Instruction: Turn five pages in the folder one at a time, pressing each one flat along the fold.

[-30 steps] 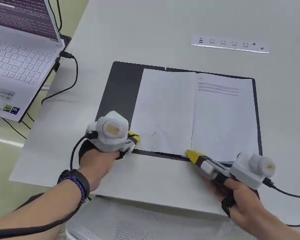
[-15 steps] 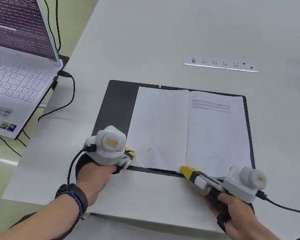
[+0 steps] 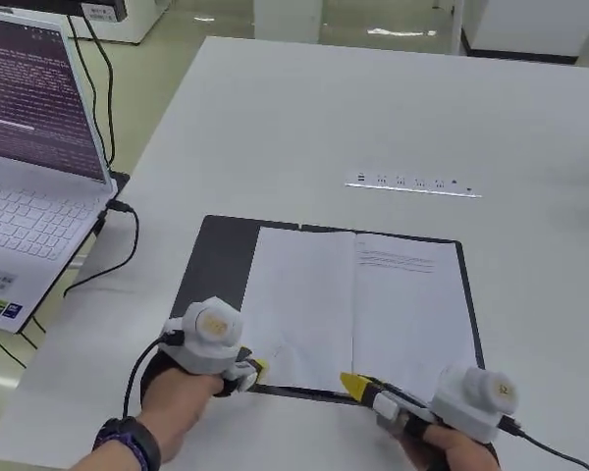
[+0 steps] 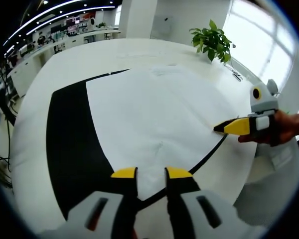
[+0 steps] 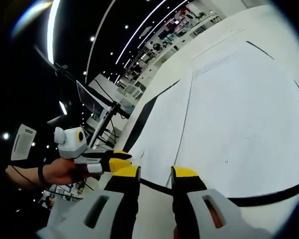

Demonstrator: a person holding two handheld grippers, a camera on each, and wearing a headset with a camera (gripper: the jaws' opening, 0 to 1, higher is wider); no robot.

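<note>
The folder [image 3: 214, 270] lies open and flat on the white table [image 3: 275, 108], at the near middle of the head view. Its black cover shows bare at 9 o'clock of the paper. The left page [image 3: 299, 304] and the right page [image 3: 412, 314], which carries a few printed lines at its 12 o'clock end, meet along the fold.

The left gripper [image 3: 257, 371] sits at the folder's 7 o'clock corner. In its own view its yellow-tipped jaws [image 4: 151, 174] stand a little apart over the near edge of the left page, with nothing pinched. Whether the tips touch the paper is hard to tell.

The right gripper [image 3: 353, 385] points at the foot of the fold, at 6 o'clock. Its jaws [image 5: 155, 174] also stand parted, gripping nothing, with the folder's black edge showing in the gap.

Beyond the folder, a socket strip [image 3: 412, 184] is set into the table at 12 o'clock. An open laptop [image 3: 29, 177] stands at 10 o'clock, with a black cable [image 3: 128, 245] trailing from it.
</note>
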